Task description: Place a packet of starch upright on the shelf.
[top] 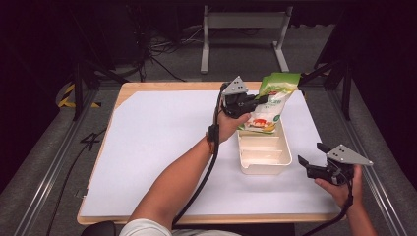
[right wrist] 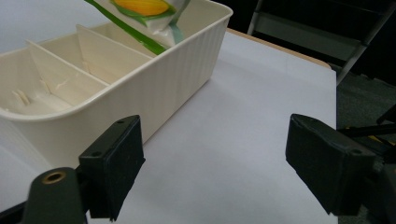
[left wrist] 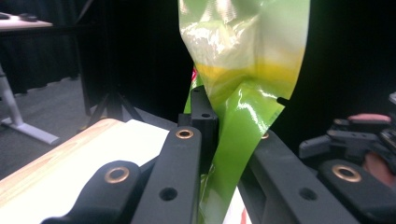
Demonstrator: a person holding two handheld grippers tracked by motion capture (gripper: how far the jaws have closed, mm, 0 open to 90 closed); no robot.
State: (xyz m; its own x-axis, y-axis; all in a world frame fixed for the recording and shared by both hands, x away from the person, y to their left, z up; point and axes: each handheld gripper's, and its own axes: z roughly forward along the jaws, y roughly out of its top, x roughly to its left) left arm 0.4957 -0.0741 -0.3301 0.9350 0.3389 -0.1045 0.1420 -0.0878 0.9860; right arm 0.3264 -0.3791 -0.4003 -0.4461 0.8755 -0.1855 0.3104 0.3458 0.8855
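We hold the left gripper (top: 255, 102) clenched on the glossy green plastic snack bag (top: 272, 101), forearm extended, bag tilted over the cream ribbed plastic divided tray (top: 265, 157). The right gripper (top: 313, 154) rests released beside the tray.

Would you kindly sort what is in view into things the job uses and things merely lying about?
In use:
- glossy green plastic snack bag
- cream plastic divided tray
- left gripper, jaws shut on the bag

Lying about:
- white table cover
- grey metal stand
- right gripper, jaws open
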